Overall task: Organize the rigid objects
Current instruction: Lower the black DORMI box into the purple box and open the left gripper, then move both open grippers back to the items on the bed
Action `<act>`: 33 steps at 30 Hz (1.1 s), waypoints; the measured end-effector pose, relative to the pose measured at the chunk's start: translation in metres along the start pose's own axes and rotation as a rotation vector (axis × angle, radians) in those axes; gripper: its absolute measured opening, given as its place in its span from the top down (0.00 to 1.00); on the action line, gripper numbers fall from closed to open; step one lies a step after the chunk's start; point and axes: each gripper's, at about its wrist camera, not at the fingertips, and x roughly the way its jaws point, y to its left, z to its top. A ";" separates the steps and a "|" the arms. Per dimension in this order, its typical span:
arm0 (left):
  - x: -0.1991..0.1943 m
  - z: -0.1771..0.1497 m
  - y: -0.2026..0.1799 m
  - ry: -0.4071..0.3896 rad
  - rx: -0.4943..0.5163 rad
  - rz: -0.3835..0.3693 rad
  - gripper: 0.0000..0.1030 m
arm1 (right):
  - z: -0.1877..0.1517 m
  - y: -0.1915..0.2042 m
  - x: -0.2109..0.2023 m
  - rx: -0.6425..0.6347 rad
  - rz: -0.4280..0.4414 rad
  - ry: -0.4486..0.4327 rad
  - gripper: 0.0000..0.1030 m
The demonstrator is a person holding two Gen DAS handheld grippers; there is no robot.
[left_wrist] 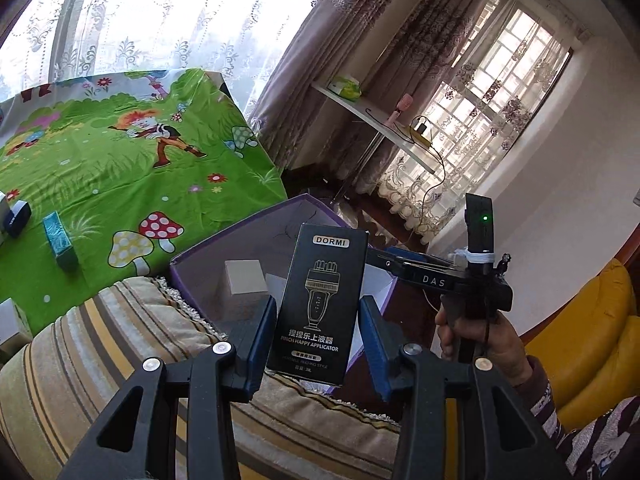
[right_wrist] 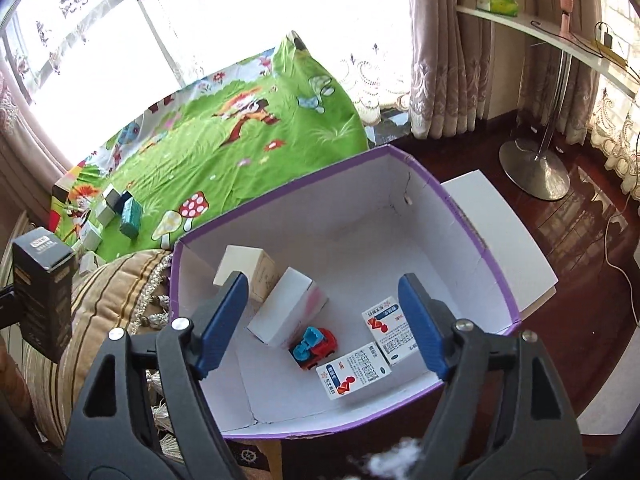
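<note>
My left gripper (left_wrist: 316, 336) is shut on a tall black carton (left_wrist: 320, 300) printed DORMI, held upright with the blue pads on its two sides. The same carton (right_wrist: 44, 280) shows at the left edge of the right wrist view. Behind it stands a purple box (left_wrist: 240, 240). My right gripper (right_wrist: 322, 280) hangs open over that purple box (right_wrist: 460, 208) with nothing between its fingers. Inside lie a red and blue toy car (right_wrist: 314, 346), two printed white cartons (right_wrist: 348, 376) (right_wrist: 390, 328), a plain white box (right_wrist: 286, 312) and a beige box (right_wrist: 252, 272).
A table under a green cartoon cloth (right_wrist: 240, 152) carries a teal box (right_wrist: 131, 216) and several small boxes. A striped cushion (left_wrist: 120, 340) lies left of the purple box. A white lid (right_wrist: 500, 232) sits under it. A white shelf on a stand (right_wrist: 536, 36) is at right.
</note>
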 end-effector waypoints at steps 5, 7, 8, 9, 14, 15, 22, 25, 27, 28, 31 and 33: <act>0.027 0.002 -0.015 0.067 0.025 -0.013 0.46 | 0.003 -0.002 -0.020 0.009 0.006 -0.060 0.20; 0.038 -0.002 -0.015 0.105 0.017 0.008 0.44 | 0.003 -0.004 -0.023 0.016 0.019 -0.075 0.19; 0.042 -0.004 -0.014 0.123 0.008 0.004 0.44 | 0.003 -0.005 -0.025 0.018 0.028 -0.080 0.19; 0.043 -0.006 -0.011 0.132 0.001 0.002 0.44 | 0.003 -0.005 -0.027 0.019 0.035 -0.083 0.19; 0.035 -0.009 -0.002 0.120 -0.023 0.018 0.44 | 0.004 -0.002 -0.029 0.004 0.053 -0.087 0.19; 0.032 -0.009 0.000 0.117 -0.028 0.020 0.44 | 0.004 0.000 -0.028 0.004 0.059 -0.085 0.19; 0.014 -0.015 0.012 0.082 -0.059 0.038 0.44 | 0.000 0.016 -0.022 -0.037 0.084 -0.060 0.19; 0.004 -0.019 0.021 0.062 -0.076 0.056 0.44 | 0.000 0.027 -0.021 -0.060 0.099 -0.051 0.19; -0.003 -0.021 0.029 0.046 -0.094 0.069 0.44 | 0.000 0.036 -0.020 -0.079 0.111 -0.046 0.19; -0.007 -0.022 0.034 0.038 -0.106 0.078 0.44 | 0.000 0.040 -0.020 -0.089 0.118 -0.045 0.19; -0.020 -0.026 0.050 0.011 -0.145 0.103 0.44 | 0.001 0.057 -0.018 -0.120 0.149 -0.030 0.19; -0.030 -0.029 0.061 -0.010 -0.170 0.124 0.44 | 0.001 0.069 -0.017 -0.149 0.161 -0.022 0.19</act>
